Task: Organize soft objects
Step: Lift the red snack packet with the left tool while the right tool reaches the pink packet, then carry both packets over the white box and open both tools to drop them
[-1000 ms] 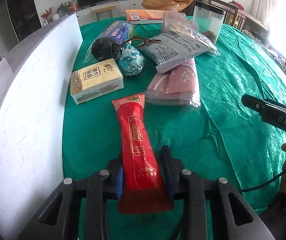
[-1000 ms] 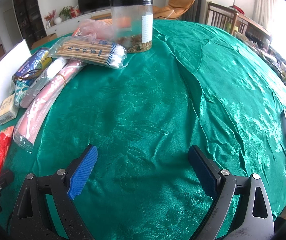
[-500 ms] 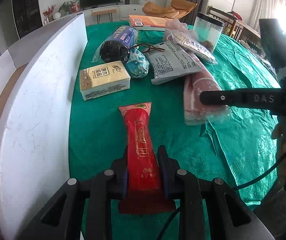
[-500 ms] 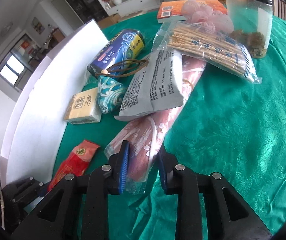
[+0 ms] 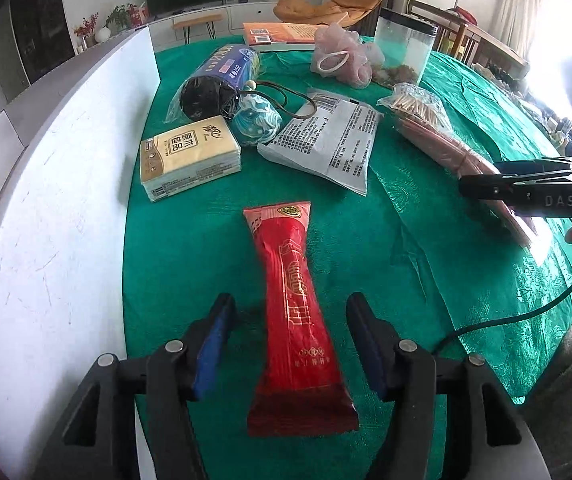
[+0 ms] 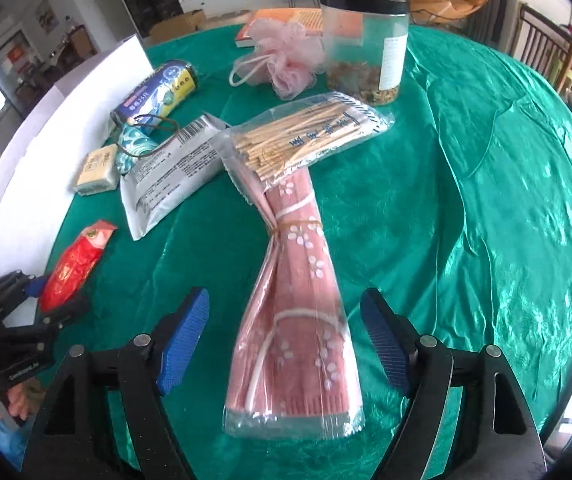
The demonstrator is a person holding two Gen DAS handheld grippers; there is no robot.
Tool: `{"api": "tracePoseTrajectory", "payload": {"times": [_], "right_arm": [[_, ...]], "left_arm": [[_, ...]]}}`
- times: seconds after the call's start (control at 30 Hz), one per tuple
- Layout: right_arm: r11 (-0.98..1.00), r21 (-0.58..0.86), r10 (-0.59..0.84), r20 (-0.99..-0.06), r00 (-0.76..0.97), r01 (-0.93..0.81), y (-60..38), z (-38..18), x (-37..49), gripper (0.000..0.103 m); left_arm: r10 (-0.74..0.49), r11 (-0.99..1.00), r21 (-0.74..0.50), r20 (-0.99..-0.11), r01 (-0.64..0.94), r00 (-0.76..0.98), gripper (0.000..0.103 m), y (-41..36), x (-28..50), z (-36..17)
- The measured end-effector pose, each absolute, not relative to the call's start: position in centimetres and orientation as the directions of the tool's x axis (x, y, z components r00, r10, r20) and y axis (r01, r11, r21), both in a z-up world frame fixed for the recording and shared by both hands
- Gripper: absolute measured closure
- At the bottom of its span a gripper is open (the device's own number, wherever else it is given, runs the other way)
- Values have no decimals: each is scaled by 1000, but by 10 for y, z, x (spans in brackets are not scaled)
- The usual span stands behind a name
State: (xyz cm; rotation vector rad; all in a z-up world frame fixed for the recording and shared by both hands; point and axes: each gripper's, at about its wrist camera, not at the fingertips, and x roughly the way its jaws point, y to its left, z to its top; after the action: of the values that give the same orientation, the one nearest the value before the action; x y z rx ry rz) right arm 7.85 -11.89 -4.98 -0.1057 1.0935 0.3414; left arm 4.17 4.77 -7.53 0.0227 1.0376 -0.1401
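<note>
A long red packet (image 5: 297, 312) lies on the green tablecloth (image 5: 425, 280), its near end between the jaws of my left gripper (image 5: 291, 344), which is open and not touching it. It also shows in the right wrist view (image 6: 74, 264). A pink flowered towel in clear wrap (image 6: 297, 320) lies between the jaws of my right gripper (image 6: 286, 340), which is open. A bag of wooden sticks (image 6: 305, 132) rests on the towel's far end.
A white board (image 5: 46, 220) bounds the left side. On the cloth are a yellow tissue pack (image 5: 190, 160), a blue-white pouch (image 5: 256, 124), a grey foil bag (image 5: 325, 144), a dark roll (image 5: 214, 80), a pink bath puff (image 6: 286, 56), a clear jar (image 6: 365, 44) and a book (image 5: 282, 34).
Both grippers have opened: the left let go of the red packet, the right let go of the pink towel, which now lies further right on the cloth.
</note>
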Motion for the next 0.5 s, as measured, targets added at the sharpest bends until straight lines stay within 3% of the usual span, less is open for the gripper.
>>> {"api": "tracePoseTrajectory", "payload": {"times": [0.07,0.1,0.13,0.17,0.37,0.5], "right_arm": [[943,11,154,-901,406,-334,-105,-63,91,26],[942,4,141,-911,388,-334,-102,-69,93,54],[947,5,137,-910,391,-321,-104,-68,90,66],[948,39,165,-909,382,-317,-107,-64,85,69],[914,289,381,-856,351,-286,-136,-30,36,70],[876,404,481,-781,398,-265,-140,2,22,70]], "left_arm": [[-118,990,-60,-855,130,505,81,51,41,-73],[-125,989,-69,-857,129,499,88,53,42,-73],[-142,988,-90,-851,127,505,88,56,41,-72],[-158,986,-110,-844,123,513,88,59,39,-69],[-331,940,-315,-746,132,577,88,74,20,-30],[-361,920,-367,-669,134,650,88,93,11,13]]}}
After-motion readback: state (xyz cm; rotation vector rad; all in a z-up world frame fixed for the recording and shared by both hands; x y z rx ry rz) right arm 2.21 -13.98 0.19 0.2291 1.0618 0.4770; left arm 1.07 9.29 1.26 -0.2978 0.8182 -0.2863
